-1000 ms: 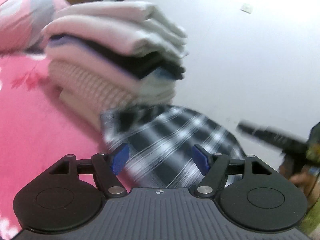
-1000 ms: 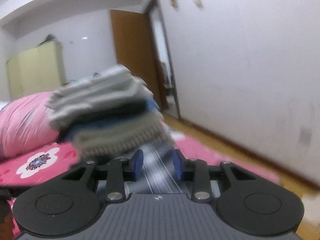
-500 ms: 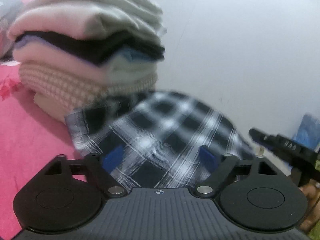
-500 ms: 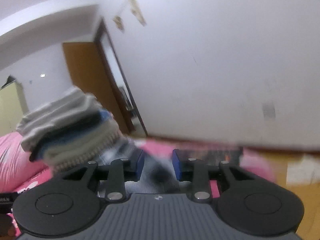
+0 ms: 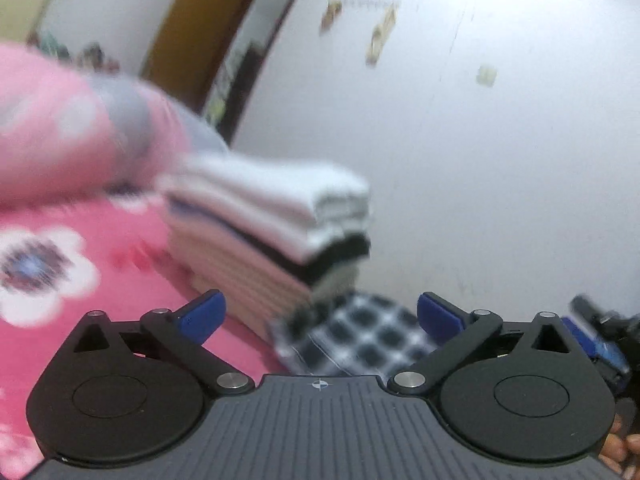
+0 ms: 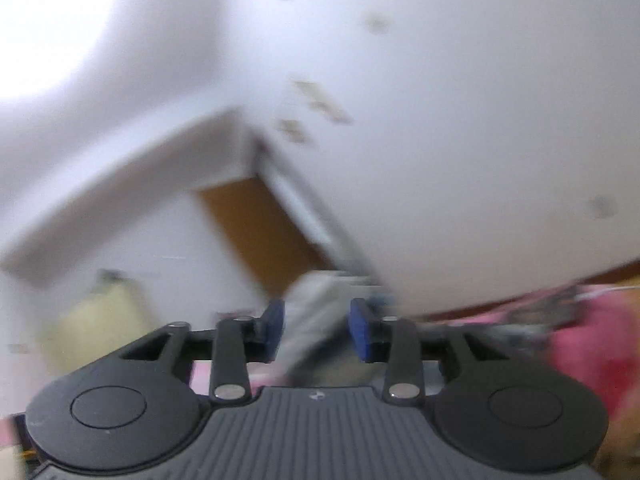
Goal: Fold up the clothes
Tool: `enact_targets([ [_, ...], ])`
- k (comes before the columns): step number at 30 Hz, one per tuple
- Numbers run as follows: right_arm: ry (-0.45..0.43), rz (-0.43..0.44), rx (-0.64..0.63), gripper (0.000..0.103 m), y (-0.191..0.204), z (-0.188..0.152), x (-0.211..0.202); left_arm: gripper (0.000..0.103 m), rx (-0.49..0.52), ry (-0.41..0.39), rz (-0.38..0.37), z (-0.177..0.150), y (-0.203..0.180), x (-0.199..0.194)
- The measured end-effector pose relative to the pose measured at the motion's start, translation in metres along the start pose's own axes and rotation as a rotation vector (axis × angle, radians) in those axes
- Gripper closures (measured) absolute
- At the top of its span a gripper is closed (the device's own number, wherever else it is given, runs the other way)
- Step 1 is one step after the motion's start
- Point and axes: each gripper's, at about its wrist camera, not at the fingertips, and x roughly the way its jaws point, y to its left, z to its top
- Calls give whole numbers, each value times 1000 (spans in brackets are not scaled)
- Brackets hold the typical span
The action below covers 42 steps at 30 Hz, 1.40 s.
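Your left gripper [image 5: 318,318] spread wide, jaws just opened, gripping nothing, plaid shirt [image 5: 360,340] lying beyond it beside the folded stack [image 5: 272,220], your right gripper [image 6: 316,330] half open, jaws just widening, seemingly empty through blur

Left wrist view faces the folded stack [image 5: 276,216] closely and level; right tilts toward the wall [image 6: 460,120], sharing that stack.

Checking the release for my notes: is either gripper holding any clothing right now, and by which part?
Nothing is held: the left gripper gapes above the plaid shirt; the right gripper is open too.
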Motion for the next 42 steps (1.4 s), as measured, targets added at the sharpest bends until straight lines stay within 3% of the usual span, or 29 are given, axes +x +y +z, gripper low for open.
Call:
enact_targets([
  [2, -1, 147, -4, 44, 33, 4, -18, 0, 10, -16, 15, 10, -6, -29],
  [4, -8, 216, -40, 34, 57, 11, -38, 0, 12, -19, 21, 15, -11, -53],
  [6, -7, 179, -111, 28, 76, 15, -57, 0, 8, -1, 22, 8, -14, -69],
  [7, 10, 142, -148, 20, 82, 14, -65, 0, 5, 9, 22, 5, -15, -78],
  [8, 51, 90, -186, 11, 87, 10, -69, 0, 6, 14, 28, -1, -18, -83],
  [10, 140, -19, -250, 5, 91, -1, -74, 0, 25, 18, 52, -19, -22, -84],
  [14, 334, -256, -336, 5, 86, -41, -71, 0, 19, 37, 134, -52, -29, -93],
  [17, 391, -357, -367, 5, 86, -57, -69, 0, -7, 59, 131, -69, -30, -93],
  [20, 436, -444, -401, 2, 89, -68, -68, 0, 6, 111, 180, -80, -39, -83],
  [24, 460, -509, -447, 0, 92, -74, -70, 0, 71, 155, 235, -96, -56, -71],
  [35, 493, -662, -497, 0, 78, -85, -63, 0, 124, 197, 272, -119, -76, -65],
  [42, 483, -731, -542, 0, 81, -90, -64, 0, 126, 300, 293, -124, -78, -55],
])
